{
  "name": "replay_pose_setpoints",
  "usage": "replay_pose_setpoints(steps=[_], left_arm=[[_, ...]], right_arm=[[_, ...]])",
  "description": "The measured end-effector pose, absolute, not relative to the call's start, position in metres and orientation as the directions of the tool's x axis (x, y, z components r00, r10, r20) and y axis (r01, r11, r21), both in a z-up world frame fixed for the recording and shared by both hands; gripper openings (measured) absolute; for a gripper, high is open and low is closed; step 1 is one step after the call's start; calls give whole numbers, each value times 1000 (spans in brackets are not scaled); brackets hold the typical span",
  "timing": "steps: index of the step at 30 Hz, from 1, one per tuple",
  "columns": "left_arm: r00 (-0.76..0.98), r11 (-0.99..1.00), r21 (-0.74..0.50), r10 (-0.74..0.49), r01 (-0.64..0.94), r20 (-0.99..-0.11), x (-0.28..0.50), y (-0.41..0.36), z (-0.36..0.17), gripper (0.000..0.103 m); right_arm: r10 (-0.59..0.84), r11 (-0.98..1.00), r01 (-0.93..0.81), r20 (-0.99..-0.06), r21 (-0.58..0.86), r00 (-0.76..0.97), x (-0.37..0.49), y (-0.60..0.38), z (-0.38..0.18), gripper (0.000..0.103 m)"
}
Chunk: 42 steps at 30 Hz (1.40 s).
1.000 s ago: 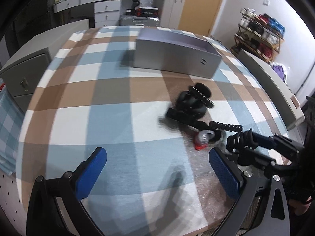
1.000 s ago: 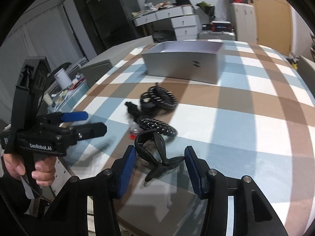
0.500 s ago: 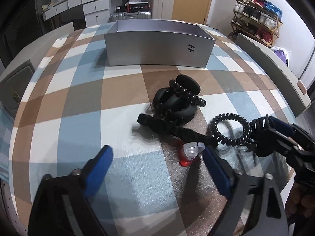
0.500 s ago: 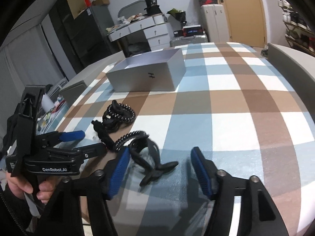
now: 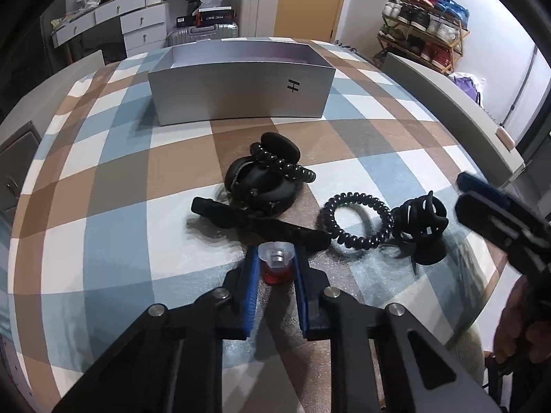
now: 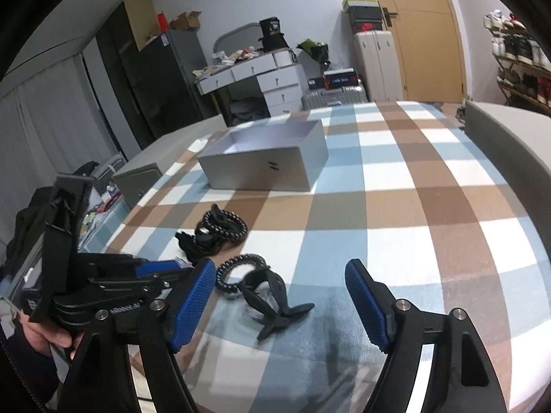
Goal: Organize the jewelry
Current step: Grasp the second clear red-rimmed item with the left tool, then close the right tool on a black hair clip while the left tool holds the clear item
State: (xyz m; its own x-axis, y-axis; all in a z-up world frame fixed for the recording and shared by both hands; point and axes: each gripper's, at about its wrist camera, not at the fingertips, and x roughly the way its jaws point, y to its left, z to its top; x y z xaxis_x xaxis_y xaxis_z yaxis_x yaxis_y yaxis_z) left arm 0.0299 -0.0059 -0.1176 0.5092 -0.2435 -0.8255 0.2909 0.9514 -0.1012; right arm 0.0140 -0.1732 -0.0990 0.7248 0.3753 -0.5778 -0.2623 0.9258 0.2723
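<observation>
Gripping, left wrist view: the left gripper (image 5: 275, 268) has its blue pads pressed on both sides of a small red ornament with a clear plastic cap (image 5: 275, 265), which sits low on the checked blue, brown and white tablecloth (image 5: 113, 206).
Neighbours: just beyond the held piece lies a long black hair clip (image 5: 255, 222); behind it a heap of black hair accessories (image 5: 265, 179); to the right a black spiral hair tie (image 5: 356, 222) touching a black claw clip (image 5: 422, 230).
Box: an open silver-grey cardboard box (image 5: 241, 93) stands well beyond the heap.
Hand pose: gripper angled steeply down at the cloth.
Change: jaws stood wide a second ago and have just closed onto the red piece; the view has drawn nearer to the heap.

Right wrist view, right gripper (image 6: 280, 296): jaws wide apart and holding nothing; they have just been opening.
Claw clip (image 6: 272, 304): lies on the cloth between the blue pads (image 6: 193, 296), touching neither.
Spiral tie (image 6: 237, 272): just beyond the clip.
Box (image 6: 265, 161): far side of the table.
Hand pose: pointed moderately downward; a hand (image 6: 44, 334) holds the left gripper (image 6: 162, 268) at lower left.
Change: pads stood close on either side of the claw clip before.
</observation>
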Motion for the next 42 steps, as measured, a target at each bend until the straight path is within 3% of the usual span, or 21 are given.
replay_pose_setpoints(steps=[13, 27, 34, 42], left_arm=[[530, 958, -156, -265, 242, -806, 19, 24, -110, 14], [582, 964, -199, -266, 178, -768, 10, 68, -104, 14], [606, 969, -201, -245, 141, -757, 5, 86, -102, 14], [605, 971, -207, -237, 121, -760, 5, 94, -104, 14]], right_arm=[[434, 900, -364, -563, 239, 703, 16, -144, -81, 78], [503, 829, -520, -678, 203, 536, 38, -63, -105, 78], [409, 849, -519, -739, 94, 535, 50, -34, -123, 75], [341, 845, -535, -776, 6, 530, 56, -16, -133, 53]])
